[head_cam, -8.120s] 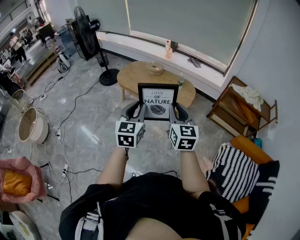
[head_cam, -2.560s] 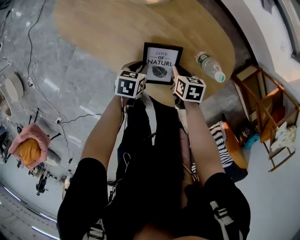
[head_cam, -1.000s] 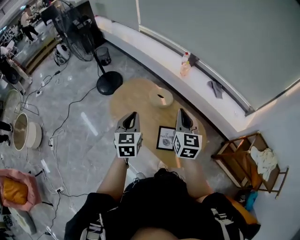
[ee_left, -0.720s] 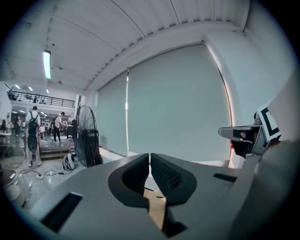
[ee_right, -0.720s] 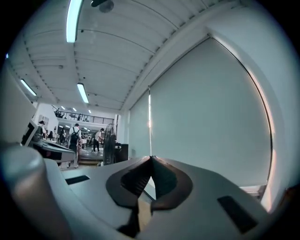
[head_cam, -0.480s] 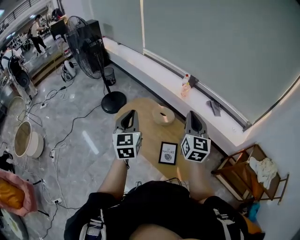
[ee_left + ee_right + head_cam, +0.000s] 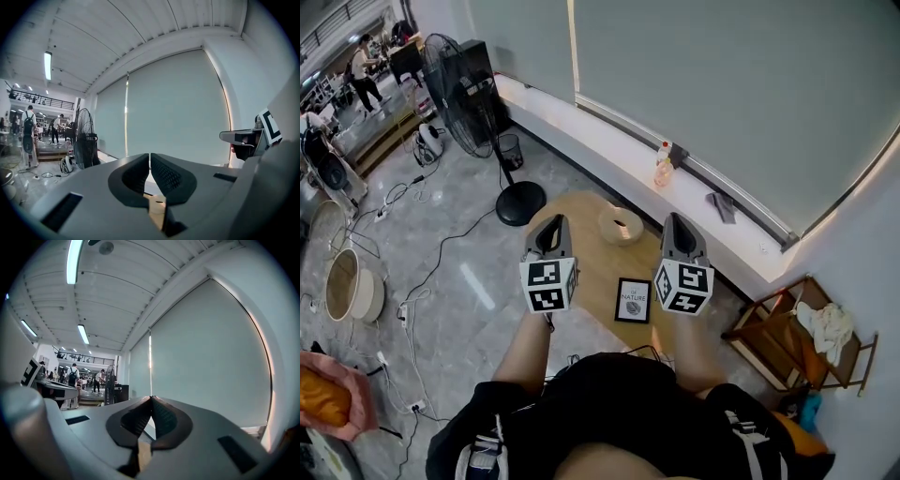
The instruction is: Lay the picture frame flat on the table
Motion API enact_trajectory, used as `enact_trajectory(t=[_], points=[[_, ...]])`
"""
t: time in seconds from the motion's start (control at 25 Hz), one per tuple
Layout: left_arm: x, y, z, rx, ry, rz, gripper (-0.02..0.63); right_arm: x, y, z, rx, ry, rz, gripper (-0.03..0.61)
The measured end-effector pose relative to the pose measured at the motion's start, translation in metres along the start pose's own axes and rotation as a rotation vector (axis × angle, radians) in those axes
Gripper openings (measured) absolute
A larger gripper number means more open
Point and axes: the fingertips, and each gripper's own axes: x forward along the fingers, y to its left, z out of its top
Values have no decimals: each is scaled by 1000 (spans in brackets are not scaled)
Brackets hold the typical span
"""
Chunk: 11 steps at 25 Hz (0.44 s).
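The black picture frame (image 7: 633, 300) with its white print lies flat on the round wooden table (image 7: 591, 248), near the table's front edge. My left gripper (image 7: 552, 228) is held up well above the table, left of the frame, jaws shut on nothing. On the other side of the frame my right gripper (image 7: 673, 224) is raised at the same height, also shut and empty. Both gripper views look level across the room at the window blinds; the left gripper (image 7: 150, 157) and right gripper (image 7: 151, 399) show jaws pressed together. The frame does not show in them.
A wooden ring-shaped bowl (image 7: 621, 224) sits on the table's far side. A standing fan (image 7: 473, 103) is at the back left, a bottle (image 7: 662, 164) on the window ledge, a wooden rack (image 7: 787, 328) at the right. Cables run over the floor at left.
The frame was held upright between both grippers, then laid flat on the table and let go. Both grippers have since lifted away; over the last second the view has pulled back.
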Motion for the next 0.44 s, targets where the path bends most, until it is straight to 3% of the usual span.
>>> enact_trajectory(t=[0.44], points=[[0,-7,-3,10,1,-7,29,-3,-1,-6,1,4,8,14]])
